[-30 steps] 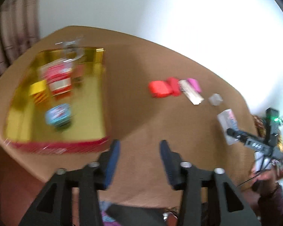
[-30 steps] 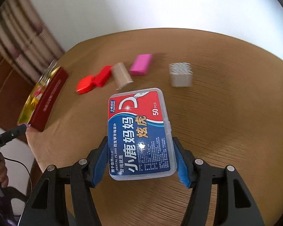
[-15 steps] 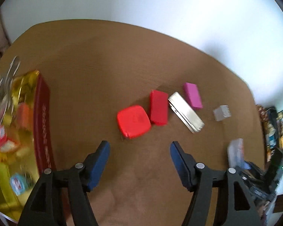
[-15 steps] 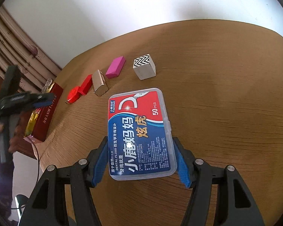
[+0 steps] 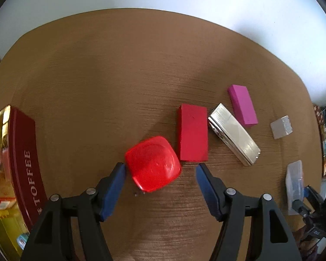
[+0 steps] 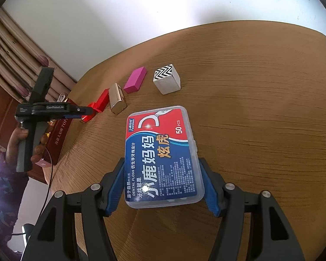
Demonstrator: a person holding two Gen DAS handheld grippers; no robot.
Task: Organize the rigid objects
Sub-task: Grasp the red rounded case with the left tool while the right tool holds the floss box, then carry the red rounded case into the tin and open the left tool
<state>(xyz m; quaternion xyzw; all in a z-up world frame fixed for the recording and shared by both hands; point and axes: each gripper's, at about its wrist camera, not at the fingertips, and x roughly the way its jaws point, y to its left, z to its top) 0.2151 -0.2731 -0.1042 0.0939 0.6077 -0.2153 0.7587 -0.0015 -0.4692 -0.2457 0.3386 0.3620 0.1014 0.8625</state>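
now the left gripper (image 5: 160, 169) had swung from the red toffee tin (image 5: 21, 163), jaws widened, bracketing the rounded red plastic box (image 5: 153, 163) unpinched.

A room in a home: a brown wood-grain table (image 6: 260, 100) stands against a plain white wall (image 6: 141, 10), with pleated beige curtains (image 6: 13, 65) and dark wooden panelling (image 6: 0, 113) past its left edge. A red toffee tin (image 5: 26, 165) sits at that edge.
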